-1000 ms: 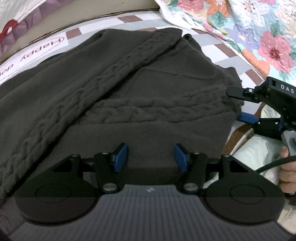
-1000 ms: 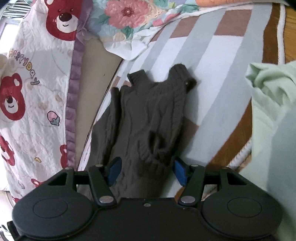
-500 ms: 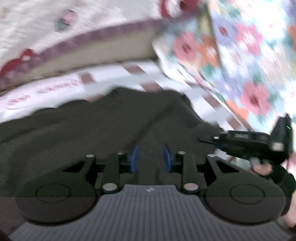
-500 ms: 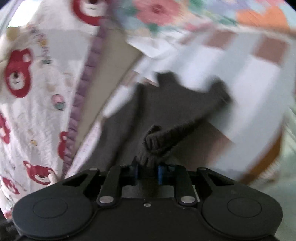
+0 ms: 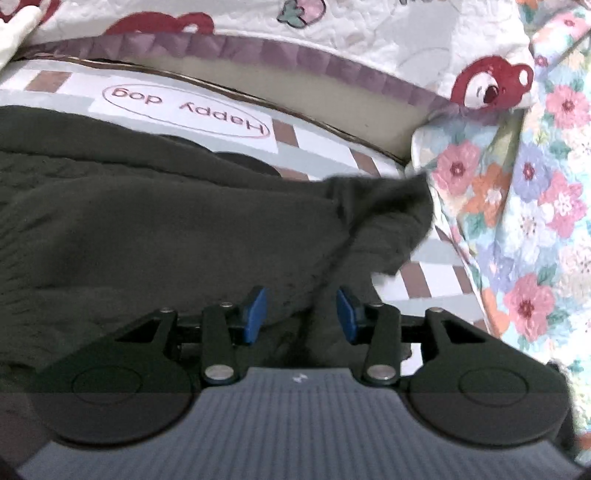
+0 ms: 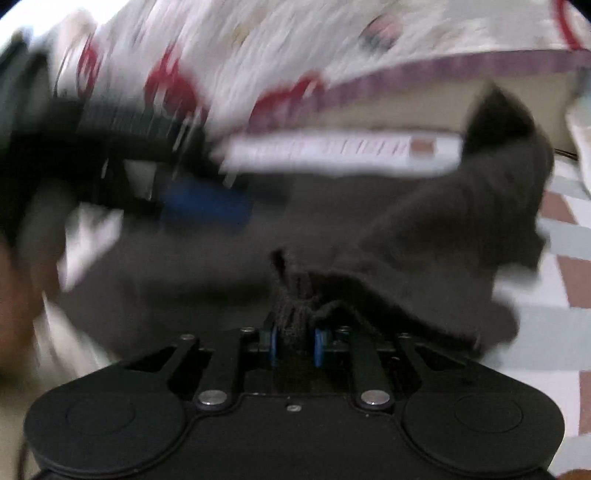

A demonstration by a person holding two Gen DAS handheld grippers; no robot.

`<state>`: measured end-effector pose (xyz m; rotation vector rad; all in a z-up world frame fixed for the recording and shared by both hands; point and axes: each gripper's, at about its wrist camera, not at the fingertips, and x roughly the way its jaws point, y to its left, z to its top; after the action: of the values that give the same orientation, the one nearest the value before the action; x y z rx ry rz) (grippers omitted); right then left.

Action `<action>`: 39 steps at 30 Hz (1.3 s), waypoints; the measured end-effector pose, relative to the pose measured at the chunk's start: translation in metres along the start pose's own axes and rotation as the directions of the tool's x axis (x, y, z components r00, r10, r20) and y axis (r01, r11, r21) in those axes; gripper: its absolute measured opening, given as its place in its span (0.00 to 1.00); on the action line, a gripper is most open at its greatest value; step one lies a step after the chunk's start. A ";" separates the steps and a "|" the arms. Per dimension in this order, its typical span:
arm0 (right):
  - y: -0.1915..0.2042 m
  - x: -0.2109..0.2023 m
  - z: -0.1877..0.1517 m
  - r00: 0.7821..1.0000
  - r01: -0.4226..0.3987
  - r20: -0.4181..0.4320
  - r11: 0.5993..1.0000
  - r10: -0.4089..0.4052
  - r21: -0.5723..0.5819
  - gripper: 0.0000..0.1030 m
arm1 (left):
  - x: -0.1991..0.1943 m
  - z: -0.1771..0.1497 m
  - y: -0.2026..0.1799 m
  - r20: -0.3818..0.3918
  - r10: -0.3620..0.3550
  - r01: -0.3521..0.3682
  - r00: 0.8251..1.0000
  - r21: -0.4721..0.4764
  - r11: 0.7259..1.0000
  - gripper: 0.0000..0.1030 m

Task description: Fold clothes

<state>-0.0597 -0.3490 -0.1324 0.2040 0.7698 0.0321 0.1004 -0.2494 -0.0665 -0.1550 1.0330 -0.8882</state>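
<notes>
Left gripper (image 5: 301, 314): jaws apart, just been opening, dark knit sweater (image 5: 166, 236) bunched between blue pads, no clear pinch. Sweater spread across striped bed sheet (image 5: 436, 258), bear quilt (image 5: 369, 33) behind, floral quilt (image 5: 535, 221) right. Right gripper (image 6: 295, 341): clamped on sweater fold, fabric lifted.

"Happy dog", upside down inside a red oval, stands on the sheet (image 5: 192, 110) just beyond the sweater (image 5: 166, 236).
</notes>
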 end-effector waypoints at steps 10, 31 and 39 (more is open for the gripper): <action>-0.002 -0.007 -0.013 1.000 -0.029 0.007 0.999 0.029 -0.038 0.23 | 0.026 -0.014 -0.018 -0.136 -0.070 0.084 0.988 0.100 0.991 0.49; -0.156 -0.082 -0.050 0.948 -0.297 0.274 0.753 0.160 0.587 0.51 | 0.061 -0.033 -0.022 -0.262 0.076 -0.027 0.962 0.185 0.982 0.51; -0.156 -0.030 -0.052 0.967 -0.231 0.246 0.640 0.067 0.733 0.54 | 0.059 -0.030 -0.022 -0.239 0.092 -0.044 0.967 0.199 0.979 0.50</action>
<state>-0.1243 -0.4957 -0.1787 1.0751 0.5211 -0.1606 0.0767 -0.2969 -0.1118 0.1583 1.1692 -0.9550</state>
